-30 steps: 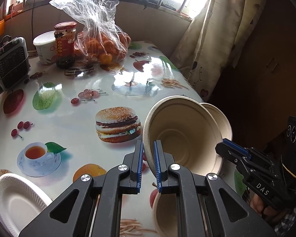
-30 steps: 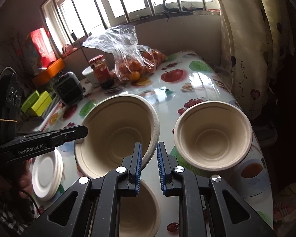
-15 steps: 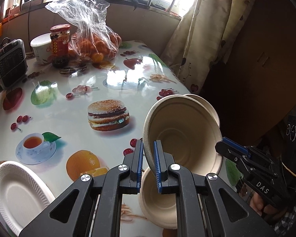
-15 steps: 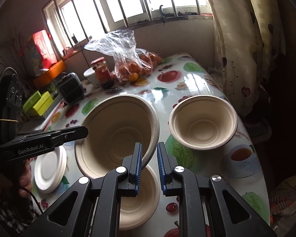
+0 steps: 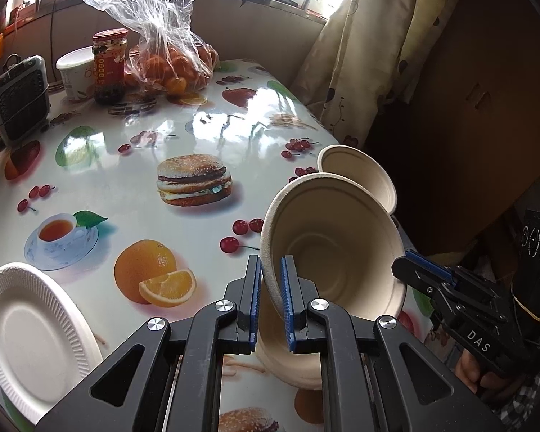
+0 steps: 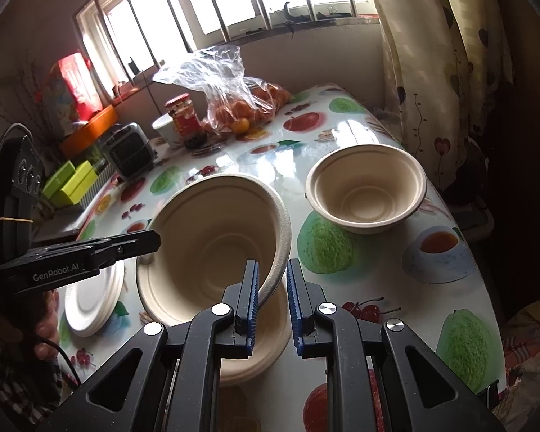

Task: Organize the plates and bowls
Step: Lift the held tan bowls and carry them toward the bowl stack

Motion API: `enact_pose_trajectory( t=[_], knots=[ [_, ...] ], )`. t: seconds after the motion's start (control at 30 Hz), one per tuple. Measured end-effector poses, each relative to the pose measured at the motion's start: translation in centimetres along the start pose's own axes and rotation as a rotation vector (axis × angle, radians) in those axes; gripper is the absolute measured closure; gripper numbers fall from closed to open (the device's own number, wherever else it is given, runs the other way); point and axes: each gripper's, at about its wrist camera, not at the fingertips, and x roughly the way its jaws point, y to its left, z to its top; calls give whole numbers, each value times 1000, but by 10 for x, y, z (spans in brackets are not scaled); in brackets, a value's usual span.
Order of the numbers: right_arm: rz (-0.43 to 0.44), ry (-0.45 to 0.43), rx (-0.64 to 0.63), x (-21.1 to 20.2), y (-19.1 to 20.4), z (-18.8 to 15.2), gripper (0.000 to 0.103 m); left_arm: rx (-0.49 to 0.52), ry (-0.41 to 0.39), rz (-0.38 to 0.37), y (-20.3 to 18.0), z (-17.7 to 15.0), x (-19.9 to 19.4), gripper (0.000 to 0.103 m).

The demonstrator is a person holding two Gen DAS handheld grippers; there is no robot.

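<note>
Left wrist view: both tongs, left tongs (image 5: 270,300) and right tongs (image 6: 272,297), grip one tilted bowl (image 5: 333,248) above another bowl (image 6: 250,338) on the table (image 5: 133,180) (mid-stacking); next, lower it in.

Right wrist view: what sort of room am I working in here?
Probably a home dining or kitchen corner. A table under a glossy food-print cloth stands by a barred window with a patterned curtain, and a bag of oranges and a sauce jar sit on it.
</note>
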Motion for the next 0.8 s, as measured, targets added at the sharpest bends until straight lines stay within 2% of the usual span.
enact_pose_trajectory(
  t=[0.8],
  knots=[
    [-4, 38, 36, 3, -2, -27, 87, 3, 62, 17, 2, -27, 11, 91]
  ],
)
